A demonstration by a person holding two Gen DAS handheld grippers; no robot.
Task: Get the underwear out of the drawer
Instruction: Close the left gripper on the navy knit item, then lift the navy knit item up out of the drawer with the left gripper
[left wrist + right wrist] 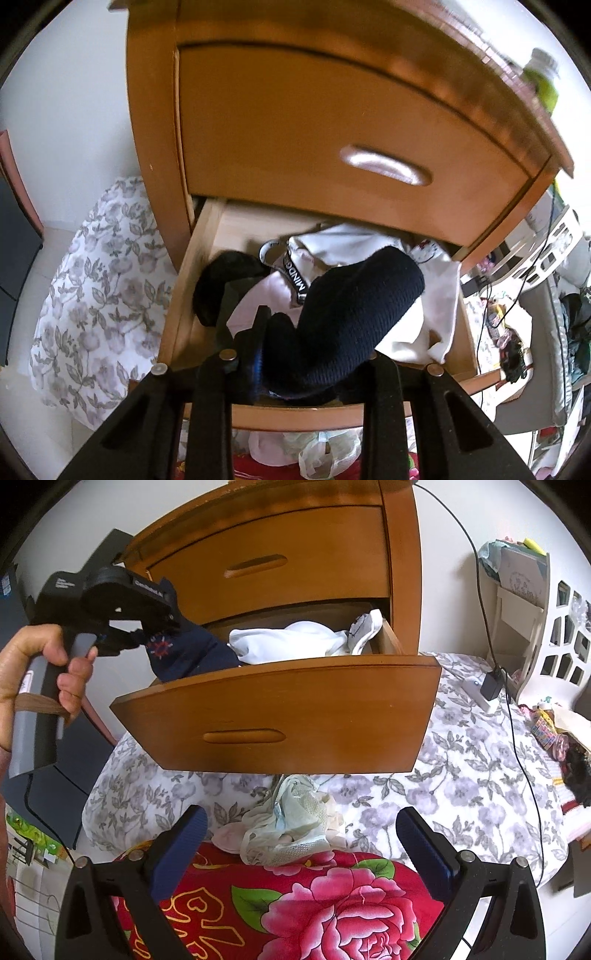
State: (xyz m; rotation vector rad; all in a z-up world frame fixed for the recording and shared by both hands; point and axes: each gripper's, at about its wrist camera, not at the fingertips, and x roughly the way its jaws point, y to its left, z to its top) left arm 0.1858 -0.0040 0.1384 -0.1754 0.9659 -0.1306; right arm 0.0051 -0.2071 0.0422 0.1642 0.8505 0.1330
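Left gripper point(295, 354) clamps navy underwear point(354, 314); embroidery shows only rightward.

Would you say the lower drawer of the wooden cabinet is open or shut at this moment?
Open. The lower drawer juts well forward of the cabinet, exposing white clothes and a dark navy garment inside.

dark navy underwear point(343, 314) over open drawer point(295, 716)

Two drawers point(280, 716) – two grippers point(299, 845)
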